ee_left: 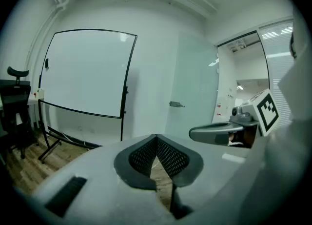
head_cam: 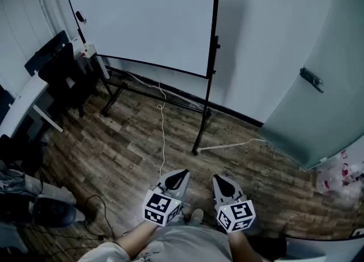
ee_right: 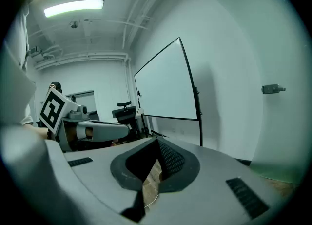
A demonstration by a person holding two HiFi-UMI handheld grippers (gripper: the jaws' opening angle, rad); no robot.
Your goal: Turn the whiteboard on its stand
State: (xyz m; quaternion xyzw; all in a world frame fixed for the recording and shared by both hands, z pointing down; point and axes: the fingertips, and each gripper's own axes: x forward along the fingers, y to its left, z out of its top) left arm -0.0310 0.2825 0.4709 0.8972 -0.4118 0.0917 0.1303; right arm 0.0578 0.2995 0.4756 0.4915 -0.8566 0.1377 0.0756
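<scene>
The whiteboard (head_cam: 142,16) stands upright on its black stand (head_cam: 203,119) against the far wall, a few steps away from me. It also shows in the left gripper view as the whiteboard (ee_left: 85,70) and in the right gripper view as the whiteboard (ee_right: 165,90). My left gripper (head_cam: 181,174) and right gripper (head_cam: 223,179) are side by side close to my body, low over the wooden floor and pointing toward the board. Both are shut with nothing between the jaws: left gripper (ee_left: 156,138), right gripper (ee_right: 157,142). Neither touches the board.
A white cable (head_cam: 163,136) runs across the floor from the stand toward me. A black office chair (head_cam: 57,67) and a white desk (head_cam: 23,102) stand at the left. A frosted glass door (head_cam: 324,84) with a handle (head_cam: 311,79) is at the right, a plastic bag (head_cam: 341,175) beside it.
</scene>
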